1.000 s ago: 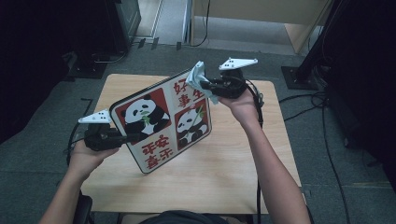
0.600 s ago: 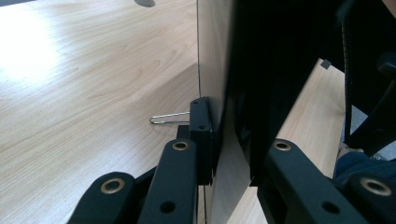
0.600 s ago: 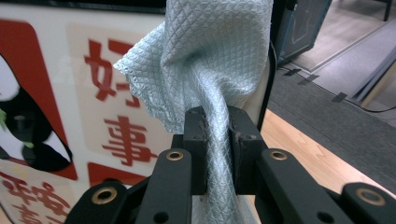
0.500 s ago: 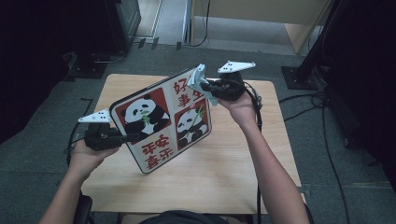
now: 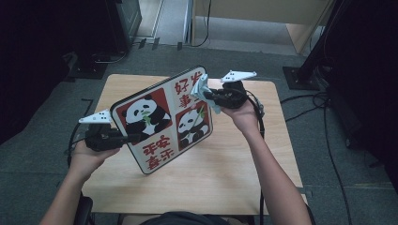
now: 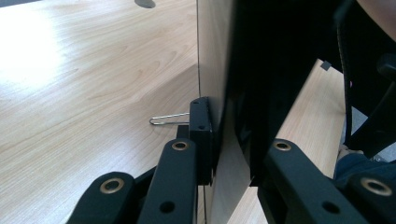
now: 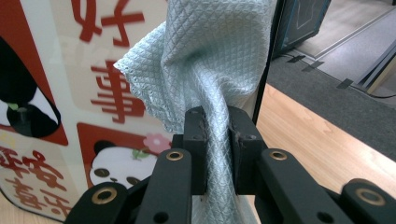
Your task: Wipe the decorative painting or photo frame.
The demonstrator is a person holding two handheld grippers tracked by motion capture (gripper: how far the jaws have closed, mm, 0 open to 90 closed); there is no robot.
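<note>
We see the panda board [image 5: 162, 119] held tilted above the wooden table [image 5: 225, 173], its printed face turned up toward the high camera, with two pandas on red squares and red characters around them; its lower edge hangs close over the table, though we cannot tell whether it touches; the left gripper [image 5: 123, 138] clamps the board's left edge, and in the left gripper view its fingers [image 6: 201, 135] press on either side of the thin panel, which stands edge-on between them; a metal paper clip [image 6: 168, 120] lies on the table just beyond that finger; the right gripper [image 5: 210, 96] sits at the board's upper right edge, and in the right gripper view its fingers [image 7: 196, 149] are pinched tight on a pale blue waffle-weave cloth [image 7: 205, 60], which bunches up above them and lies against the printed face beside the red characters; the person's forearms come in from the bottom of the high view, one to each gripper; grey floor and dark equipment surround the table.
</note>
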